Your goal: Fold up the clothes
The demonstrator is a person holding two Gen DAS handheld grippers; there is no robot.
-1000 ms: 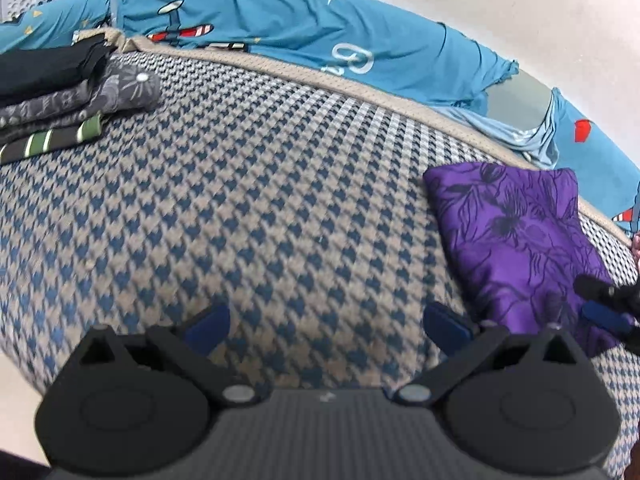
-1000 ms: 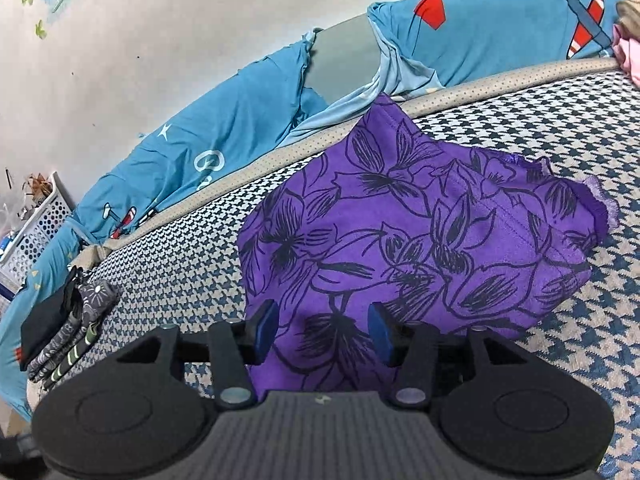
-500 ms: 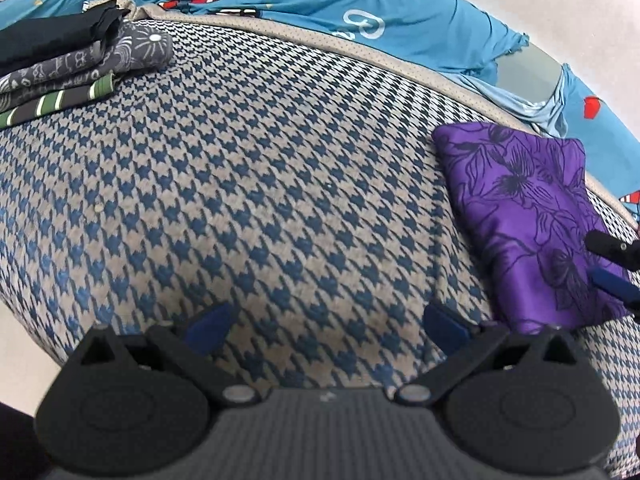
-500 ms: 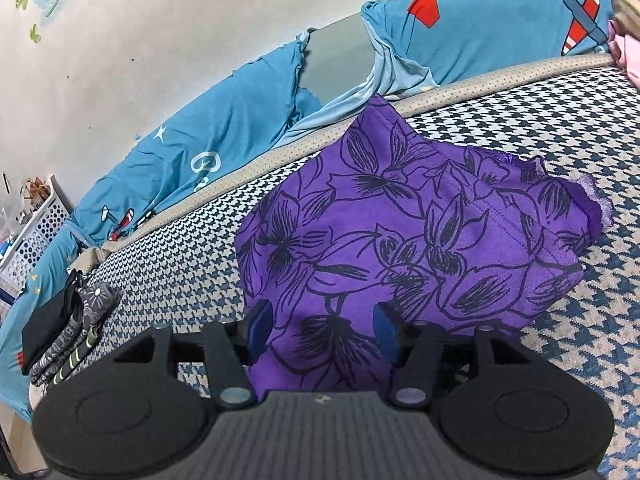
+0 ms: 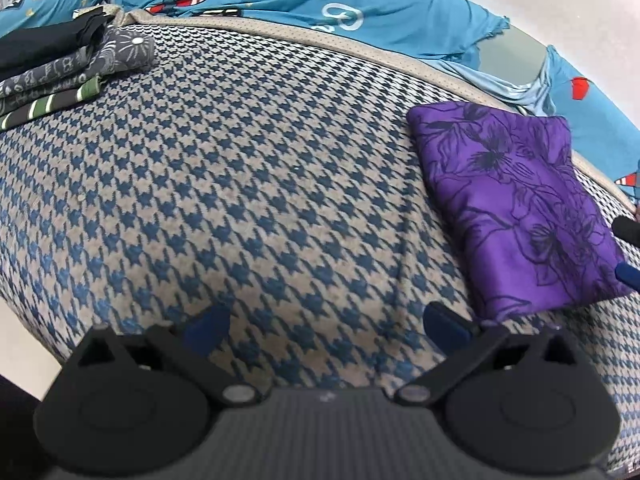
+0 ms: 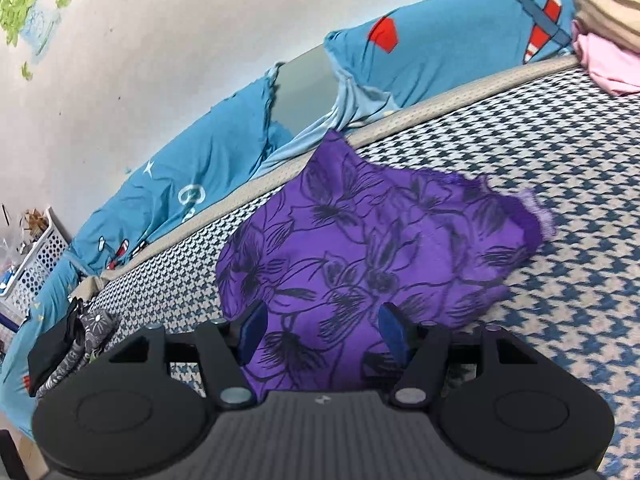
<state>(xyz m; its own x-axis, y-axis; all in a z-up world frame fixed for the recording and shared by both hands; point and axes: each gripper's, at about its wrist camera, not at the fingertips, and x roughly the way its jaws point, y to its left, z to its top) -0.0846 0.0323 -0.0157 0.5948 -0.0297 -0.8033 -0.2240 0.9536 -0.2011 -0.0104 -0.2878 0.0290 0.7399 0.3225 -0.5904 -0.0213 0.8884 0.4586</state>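
The blue-and-beige houndstooth mattress (image 5: 248, 184) lies wide and bare ahead of the left hand-held gripper (image 5: 326, 322), whose jaws stand apart and empty. The folded purple floral cloth (image 6: 360, 256) lies between the right hand-held gripper's (image 6: 322, 330) apart jaws; its frayed far-right edge could spill open if dragged.

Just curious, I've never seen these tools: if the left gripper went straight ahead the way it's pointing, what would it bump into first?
Probably the bare houndstooth cover. The open left gripper points down onto it; the purple cloth lies off to its right.
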